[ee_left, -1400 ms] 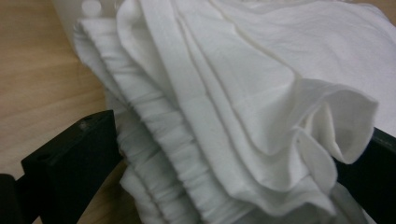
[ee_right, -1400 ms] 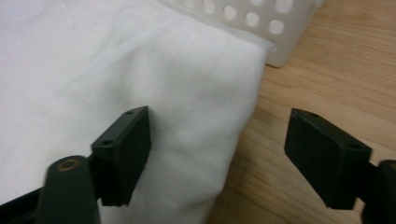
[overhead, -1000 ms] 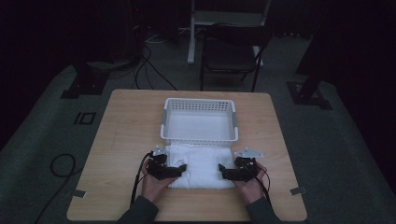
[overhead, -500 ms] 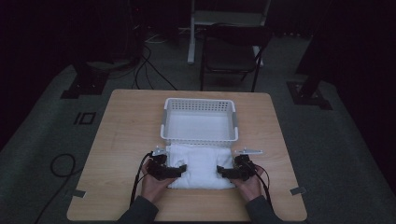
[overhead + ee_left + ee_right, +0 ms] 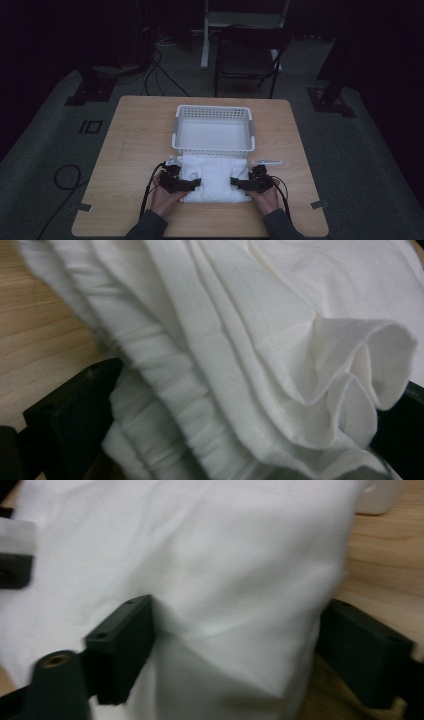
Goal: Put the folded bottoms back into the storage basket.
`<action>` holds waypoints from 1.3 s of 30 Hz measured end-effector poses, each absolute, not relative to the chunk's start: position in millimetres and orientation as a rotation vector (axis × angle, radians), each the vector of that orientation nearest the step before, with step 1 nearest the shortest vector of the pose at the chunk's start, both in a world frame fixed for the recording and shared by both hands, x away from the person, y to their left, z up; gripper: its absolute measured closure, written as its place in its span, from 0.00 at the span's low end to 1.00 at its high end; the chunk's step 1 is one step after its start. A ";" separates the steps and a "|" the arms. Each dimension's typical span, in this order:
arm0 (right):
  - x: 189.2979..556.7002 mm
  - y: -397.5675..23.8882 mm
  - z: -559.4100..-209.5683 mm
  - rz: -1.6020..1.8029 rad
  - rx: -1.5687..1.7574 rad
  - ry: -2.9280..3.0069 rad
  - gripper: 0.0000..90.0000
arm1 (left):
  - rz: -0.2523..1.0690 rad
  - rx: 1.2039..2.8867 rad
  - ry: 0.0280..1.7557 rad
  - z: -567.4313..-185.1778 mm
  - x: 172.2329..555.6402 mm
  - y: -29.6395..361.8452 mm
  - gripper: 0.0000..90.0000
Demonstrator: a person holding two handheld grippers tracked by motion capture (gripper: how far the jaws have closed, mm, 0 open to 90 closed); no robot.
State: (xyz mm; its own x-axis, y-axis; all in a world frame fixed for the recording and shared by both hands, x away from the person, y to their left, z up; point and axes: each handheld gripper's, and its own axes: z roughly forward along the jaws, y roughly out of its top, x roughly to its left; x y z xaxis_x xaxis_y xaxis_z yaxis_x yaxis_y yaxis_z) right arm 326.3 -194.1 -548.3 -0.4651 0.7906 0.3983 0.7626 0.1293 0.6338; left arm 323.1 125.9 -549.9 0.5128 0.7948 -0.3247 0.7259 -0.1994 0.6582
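**Q.** Where does the folded white cloth lie, and how do the two tools stand to it?

**A.** It rests on the wooden table, just in front of the white slatted basket, its far edge near or touching the basket's near wall. Its long axis runs left to right, across the person. The left gripper meets the left end, the right gripper the right end; neither hand is nearer, each faces inward along that axis.

**Q.** State of the jaws?

**A.** Left gripper view: gathered folds of the cloth fill the space between the two black jaws, which appear clamped on the bundle. Right gripper view: the jaws straddle the cloth's end; they have just been closing, cloth between them. One pad dents the fabric, the other looks a little clear, so a firm hold is judged not yet made.

**Q.** What does the coming move turn on?

**A.** Likely a lift into the basket, which lies directly beyond the cloth, away from the person; both ends must rise together.
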 end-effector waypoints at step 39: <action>299.9 -190.2 -527.3 1.433 1.311 2.268 0.76 | 0.082 1.884 1.102 -522.2 295.6 135.6 0.58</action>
State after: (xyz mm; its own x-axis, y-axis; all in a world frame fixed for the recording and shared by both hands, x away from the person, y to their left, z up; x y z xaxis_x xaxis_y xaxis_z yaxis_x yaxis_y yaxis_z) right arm 299.9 -190.2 -527.3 -0.6049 0.7371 0.3013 0.5887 0.1591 0.7925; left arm 295.6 135.6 -522.2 0.5969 0.7163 -0.3615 0.6547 -0.1744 0.7355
